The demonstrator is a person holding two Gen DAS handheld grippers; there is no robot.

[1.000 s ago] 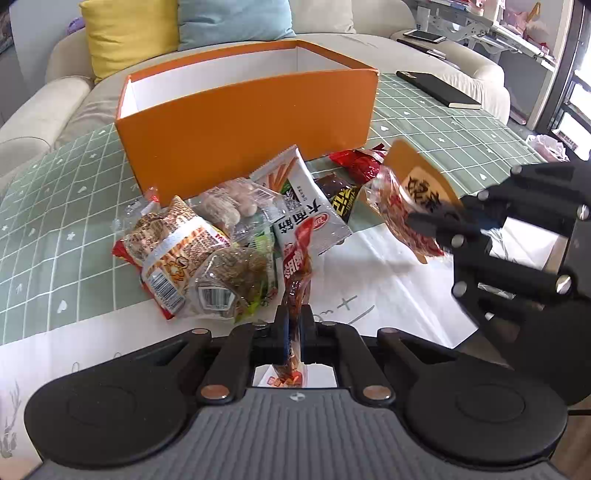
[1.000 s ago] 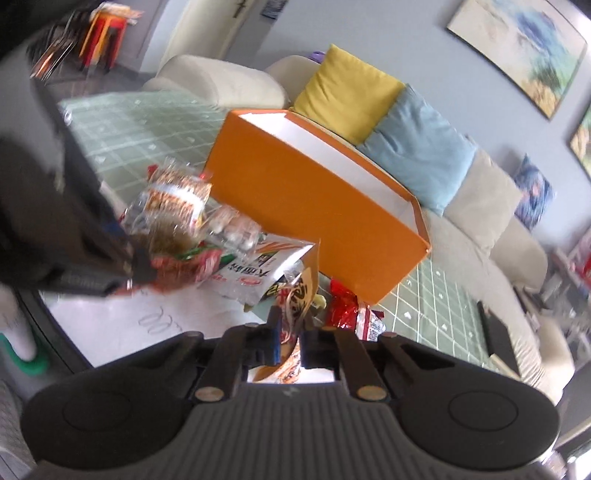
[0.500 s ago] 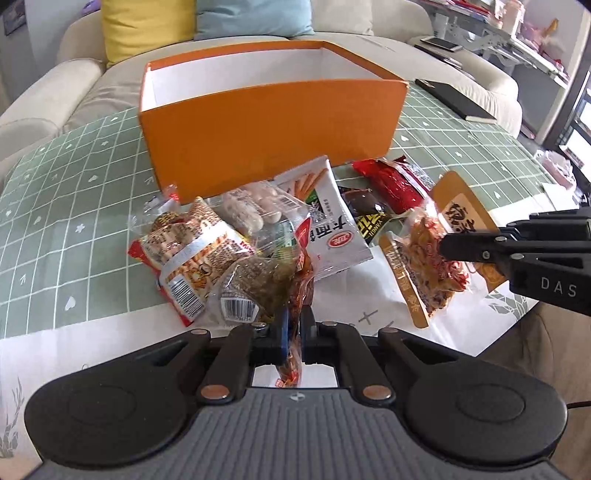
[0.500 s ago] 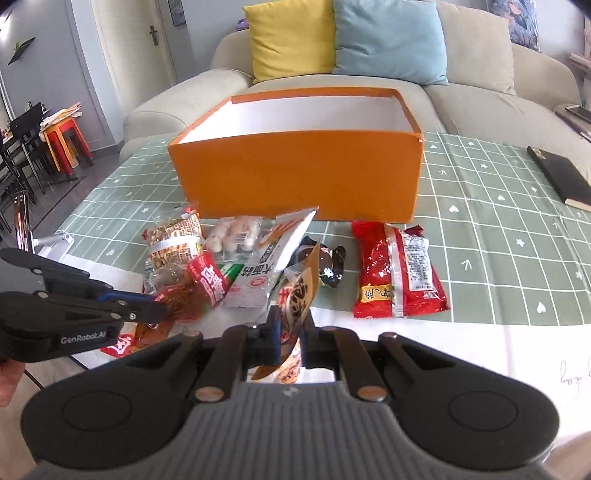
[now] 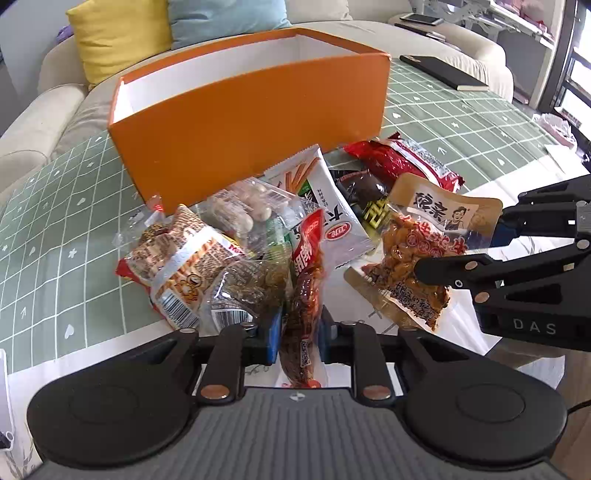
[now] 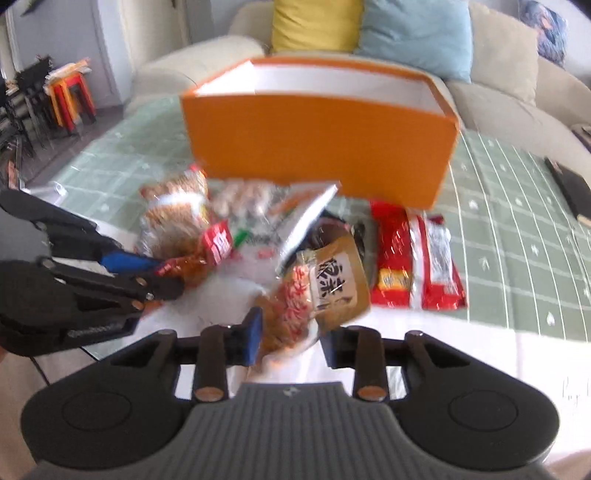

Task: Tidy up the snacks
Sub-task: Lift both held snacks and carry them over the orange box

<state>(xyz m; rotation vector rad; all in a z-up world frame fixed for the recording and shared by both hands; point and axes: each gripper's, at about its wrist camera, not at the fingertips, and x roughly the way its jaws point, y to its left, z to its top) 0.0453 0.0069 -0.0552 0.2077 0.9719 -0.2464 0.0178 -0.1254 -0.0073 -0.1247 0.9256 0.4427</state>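
Note:
An open orange box (image 5: 255, 122) stands on the green checked tablecloth; it also shows in the right wrist view (image 6: 321, 147). A heap of snack packets (image 5: 221, 251) lies in front of it. My left gripper (image 5: 297, 328) is shut on a long red snack packet (image 5: 306, 291) held upright. My right gripper (image 6: 291, 336) has its jaws parted around a tan packet of orange snack (image 6: 321, 291), which also shows in the left wrist view (image 5: 417, 254). Each gripper appears in the other's view: the right (image 5: 491, 240), the left (image 6: 166, 284).
Red packets (image 6: 417, 262) lie right of the heap. A black notebook (image 5: 443, 72) lies on the far right of the table. A sofa with a yellow cushion (image 5: 118, 35) and a blue cushion (image 6: 417, 33) is behind the box. White paper (image 6: 443, 343) covers the table's near edge.
Both grippers have moved closer to the box with their packets. The right gripper's jaws have widened around the tan packet.

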